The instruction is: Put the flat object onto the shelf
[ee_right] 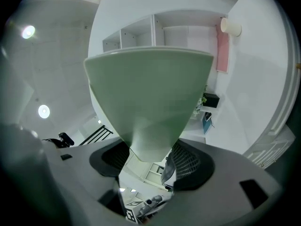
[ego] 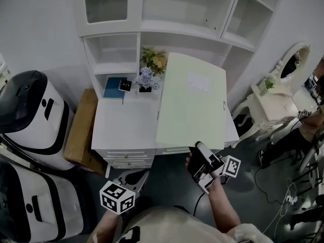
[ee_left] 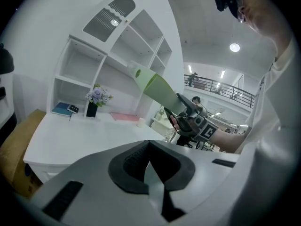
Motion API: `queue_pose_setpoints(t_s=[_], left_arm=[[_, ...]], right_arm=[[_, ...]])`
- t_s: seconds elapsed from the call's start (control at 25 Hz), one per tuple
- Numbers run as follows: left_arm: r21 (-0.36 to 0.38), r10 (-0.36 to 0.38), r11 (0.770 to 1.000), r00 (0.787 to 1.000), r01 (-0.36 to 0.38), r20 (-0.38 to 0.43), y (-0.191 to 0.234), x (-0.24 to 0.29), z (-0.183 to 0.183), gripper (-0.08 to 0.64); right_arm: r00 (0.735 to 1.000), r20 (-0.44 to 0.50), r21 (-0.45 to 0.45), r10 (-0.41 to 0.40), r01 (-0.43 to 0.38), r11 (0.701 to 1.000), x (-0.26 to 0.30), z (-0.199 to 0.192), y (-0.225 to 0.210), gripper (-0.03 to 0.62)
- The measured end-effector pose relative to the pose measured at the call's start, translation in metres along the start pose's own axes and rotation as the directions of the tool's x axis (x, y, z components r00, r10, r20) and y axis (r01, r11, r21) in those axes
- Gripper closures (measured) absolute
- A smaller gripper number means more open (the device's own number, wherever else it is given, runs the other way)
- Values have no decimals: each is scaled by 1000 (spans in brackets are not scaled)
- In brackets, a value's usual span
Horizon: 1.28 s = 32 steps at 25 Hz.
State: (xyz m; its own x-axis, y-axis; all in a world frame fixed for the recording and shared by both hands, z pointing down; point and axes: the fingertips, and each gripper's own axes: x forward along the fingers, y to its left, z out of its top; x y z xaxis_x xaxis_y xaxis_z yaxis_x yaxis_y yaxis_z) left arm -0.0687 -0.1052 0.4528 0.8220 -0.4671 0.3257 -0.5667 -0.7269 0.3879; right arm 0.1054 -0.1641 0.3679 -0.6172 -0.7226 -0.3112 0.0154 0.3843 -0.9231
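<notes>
Head view: my right gripper [ego: 199, 148] grasps the folder [ego: 191, 103] by its near edge alone. The folder slants out over the bench [ego: 121, 120], not yet on the shelf [ego: 172, 30]. With that much overhang, I judge it could swing or slide out of the grip. Its far edge is near the plant [ego: 153, 59] and flowers [ego: 146, 79], which it could knock. The blue book [ego: 113, 87] lies further left. My left gripper [ego: 137, 178] hangs low, near me.

Left gripper view: its fingers [ee_left: 129, 161] are clenched on nothing. A pink book [ee_left: 124, 117] and a cup [ee_left: 141, 122] sit at the bench's far right.

Right gripper view: the fingers [ee_right: 188, 161] pinch the folder's narrow end. The shelf's uprights ahead could catch a corner.
</notes>
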Motion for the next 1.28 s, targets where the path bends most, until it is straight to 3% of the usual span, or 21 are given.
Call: queue_pose_setpoints(t_s=[0.36, 1.0, 1.28], left_arm=[[3, -18, 1000, 1000, 18, -14, 10, 14, 12, 546], [-19, 110, 994, 993, -109, 32, 6, 67, 43, 546], [2, 98, 995, 994, -98, 41, 8, 73, 53, 546]], right_arm=[[1000, -13, -31, 6, -6, 999, 22, 15, 6, 299], [980, -155, -9, 121, -124, 992, 58, 80, 14, 299], [976, -180, -58, 123, -135, 989, 79, 99, 27, 299]])
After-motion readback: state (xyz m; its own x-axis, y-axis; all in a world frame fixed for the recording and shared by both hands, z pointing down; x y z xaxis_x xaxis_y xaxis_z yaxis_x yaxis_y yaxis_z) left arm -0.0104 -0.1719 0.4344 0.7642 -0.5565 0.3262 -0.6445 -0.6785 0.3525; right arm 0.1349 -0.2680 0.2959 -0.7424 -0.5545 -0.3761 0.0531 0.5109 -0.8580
